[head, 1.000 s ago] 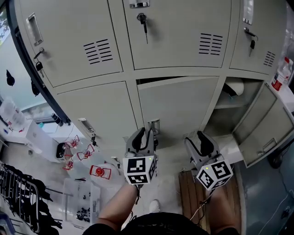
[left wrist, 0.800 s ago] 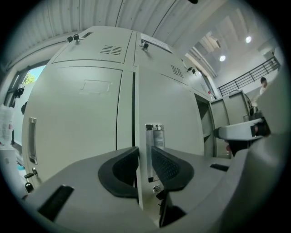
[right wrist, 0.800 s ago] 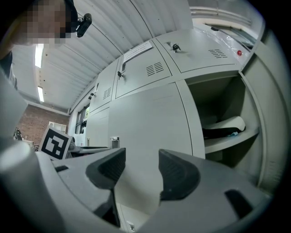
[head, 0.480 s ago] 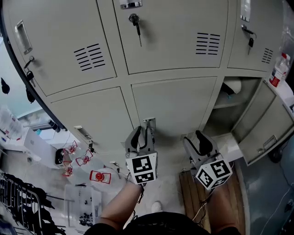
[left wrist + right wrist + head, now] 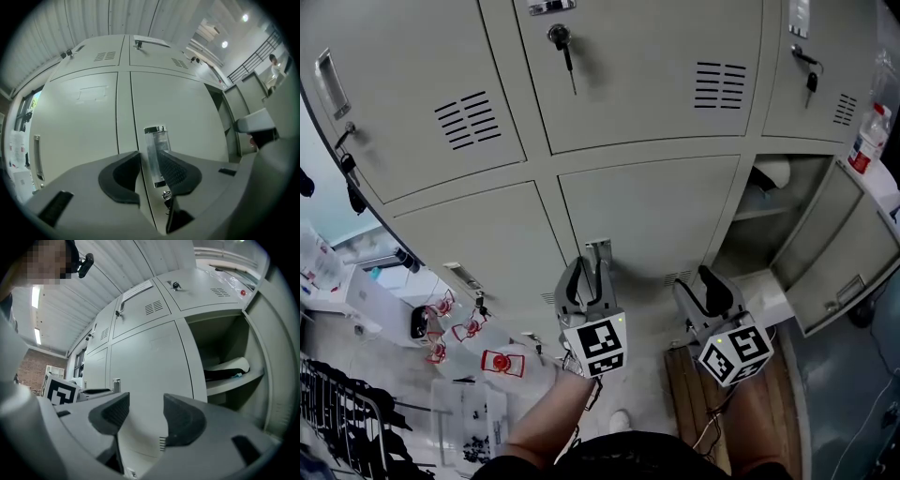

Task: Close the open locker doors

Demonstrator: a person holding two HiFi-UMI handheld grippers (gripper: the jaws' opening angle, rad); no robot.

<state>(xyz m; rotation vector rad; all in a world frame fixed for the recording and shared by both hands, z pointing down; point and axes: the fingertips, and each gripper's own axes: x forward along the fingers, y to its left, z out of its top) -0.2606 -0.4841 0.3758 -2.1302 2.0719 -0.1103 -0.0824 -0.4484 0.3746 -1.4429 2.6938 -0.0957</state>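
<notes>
My left gripper (image 5: 592,268) has just been easing open, the handle (image 5: 156,151) of the shut middle door (image 5: 647,211) between its pads, unpinched; my right gripper (image 5: 699,283) gapes empty beside the still-open lower-right door (image 5: 839,253)

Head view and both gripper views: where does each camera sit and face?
Head view: on the person's head, steeply down at the lockers; both forearms, left gripper, right gripper show.
Left gripper view: on the left gripper, facing the closed door; its handle sits between the jaws, which just opened further.
Right gripper view: on the right gripper, facing that door; jaws apart, empty.
Shared: head and right gripper views show the open locker.
</notes>
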